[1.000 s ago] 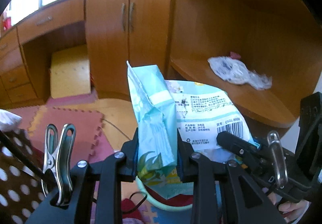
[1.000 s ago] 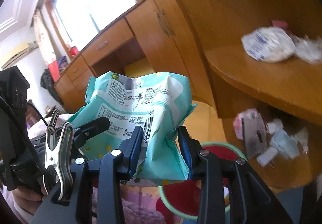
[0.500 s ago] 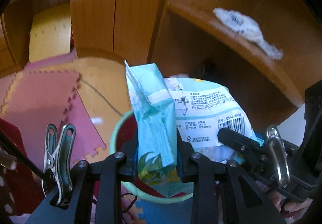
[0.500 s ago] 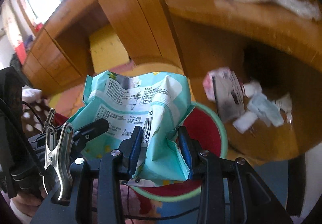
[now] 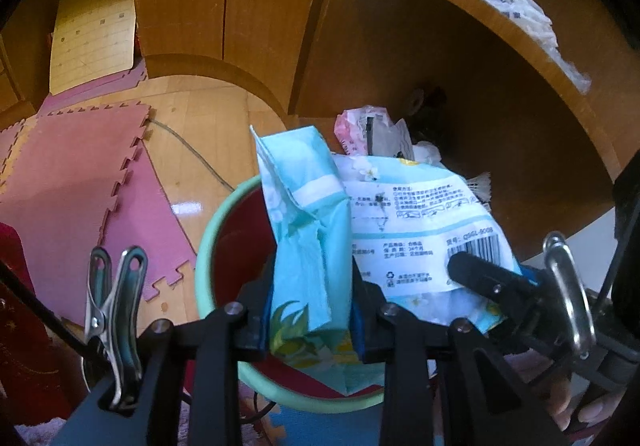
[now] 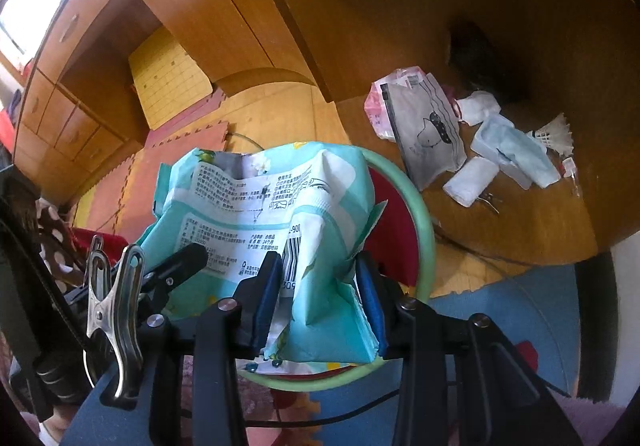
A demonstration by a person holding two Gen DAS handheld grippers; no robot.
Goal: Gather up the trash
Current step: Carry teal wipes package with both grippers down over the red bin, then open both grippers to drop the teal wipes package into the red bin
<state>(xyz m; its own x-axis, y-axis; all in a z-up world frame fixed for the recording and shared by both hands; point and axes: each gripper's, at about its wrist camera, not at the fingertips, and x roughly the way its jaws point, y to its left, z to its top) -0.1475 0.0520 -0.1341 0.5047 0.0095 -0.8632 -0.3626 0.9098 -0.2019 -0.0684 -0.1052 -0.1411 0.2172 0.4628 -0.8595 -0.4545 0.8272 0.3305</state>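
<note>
Gripping a crinkled teal plastic wrapper (image 5: 308, 230) above a round green-rimmed bin (image 5: 208, 242).

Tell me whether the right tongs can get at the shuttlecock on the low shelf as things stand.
Probably not yet: the right tongs are shut on the teal wrapper, shared with the left tongs over the bin. The path to the shuttlecock looks free.

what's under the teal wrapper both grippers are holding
Under the teal wrapper sits a bin with a green rim and red inside. The wrapper and both grippers cover most of the opening, so whether any trash lies inside cannot be seen.
</note>
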